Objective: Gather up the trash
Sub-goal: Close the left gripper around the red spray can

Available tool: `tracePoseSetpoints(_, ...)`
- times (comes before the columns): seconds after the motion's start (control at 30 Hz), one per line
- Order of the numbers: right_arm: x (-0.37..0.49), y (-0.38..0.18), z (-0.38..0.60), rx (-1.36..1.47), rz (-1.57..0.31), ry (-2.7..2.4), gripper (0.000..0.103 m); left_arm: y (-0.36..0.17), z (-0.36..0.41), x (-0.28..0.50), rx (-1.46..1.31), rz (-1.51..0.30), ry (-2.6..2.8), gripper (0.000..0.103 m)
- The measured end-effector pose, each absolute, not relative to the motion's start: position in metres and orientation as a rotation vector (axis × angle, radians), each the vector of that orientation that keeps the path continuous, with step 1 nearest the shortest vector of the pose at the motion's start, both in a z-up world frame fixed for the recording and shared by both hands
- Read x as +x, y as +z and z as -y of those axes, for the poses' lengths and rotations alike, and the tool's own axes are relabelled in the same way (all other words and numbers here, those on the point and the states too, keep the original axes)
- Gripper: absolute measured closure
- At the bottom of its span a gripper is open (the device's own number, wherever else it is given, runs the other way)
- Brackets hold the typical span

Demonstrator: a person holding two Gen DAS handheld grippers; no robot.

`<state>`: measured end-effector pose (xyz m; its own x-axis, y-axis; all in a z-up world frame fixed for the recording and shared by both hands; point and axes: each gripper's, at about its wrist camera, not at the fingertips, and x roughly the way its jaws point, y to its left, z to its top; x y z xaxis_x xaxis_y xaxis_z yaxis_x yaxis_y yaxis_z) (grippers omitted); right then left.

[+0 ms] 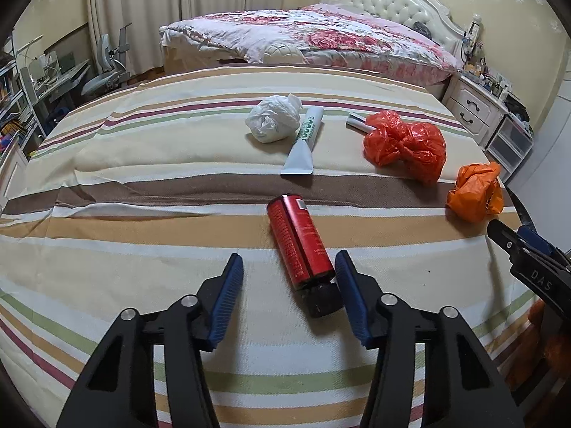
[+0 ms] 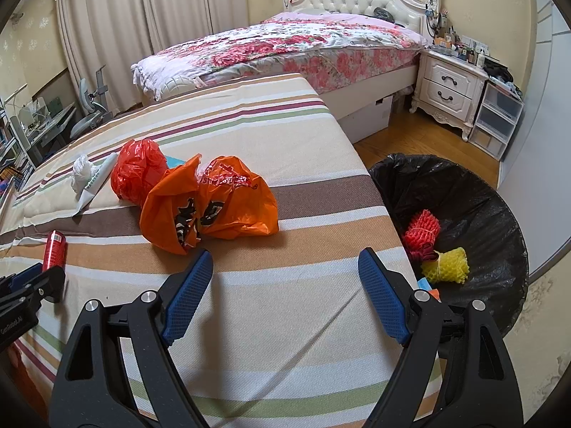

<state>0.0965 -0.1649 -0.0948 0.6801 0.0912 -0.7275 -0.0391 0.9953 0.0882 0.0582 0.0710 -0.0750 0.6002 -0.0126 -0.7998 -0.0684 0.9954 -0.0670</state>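
With the left hand-held gripper [image 1: 289, 274] spread open around the red cylindrical plastic tube [image 1: 299, 242] lying toward 12 o'clock on the striped bed [image 1: 142, 178], only its right pad [image 1: 348, 285] near, the round tube could roll aside; the right hand-held gripper [image 2: 285, 267] gapes empty.

We note a bedroom: cream curtains [image 2: 117, 10], patterned yellow walls [image 2: 21, 50], wood floor [image 2: 403, 139], floral-quilted bed [image 2: 285, 50], white nightstand [image 2: 446, 89], desk [image 1: 60, 78] at left.
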Motion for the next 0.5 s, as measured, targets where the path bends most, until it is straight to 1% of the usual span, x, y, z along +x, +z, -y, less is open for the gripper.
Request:
tracePoseSetpoints(0.07, 0.0962, -0.095, 0.1652, 0.068, -0.82, 0.074, 0.021, -0.0749, -0.0731, 0.0584, -0.091, -0.921, 0.025, 0.063)
tracePoseSetpoints(0.13, 0.096, -0.0953, 0.1653, 0.065, -0.82, 0.072, 0.021, -0.0748, -0.0755, 0.059, -0.093, -0.918, 0.015, 0.064)
tracePoseSetpoints(0.23, 0.0962, -0.0956, 0.1654, 0.062, -0.821, 0.07, 0.021, -0.0741, -0.0779, 0.061, -0.098, -0.92, 0.002, 0.064)
tracePoseSetpoints(0.33, 0.0954, -0.0963, 0.1654, 0.055, -0.823, 0.066, 0.021, -0.0743, -0.0768, 0.0622, -0.089, -0.915, 0.007, 0.058)
tracePoseSetpoints(0.43, 0.0955, -0.0962, 0.1665, 0.055, -0.824, 0.066, 0.021, -0.0745, -0.078, 0.0638, -0.085, -0.908, 0.008, 0.058)
tracePoseSetpoints(0.47, 0.0954, -0.0964, 0.1657, 0.055, -0.824, 0.066, 0.021, -0.0743, -0.0785, 0.0646, -0.085, -0.907, 0.003, 0.058)
tracePoseSetpoints(0.5, 0.0955, -0.0962, 0.166, 0.055, -0.825, 0.067, 0.021, -0.074, -0.079, 0.0645, -0.085, -0.903, 0.001, 0.065)
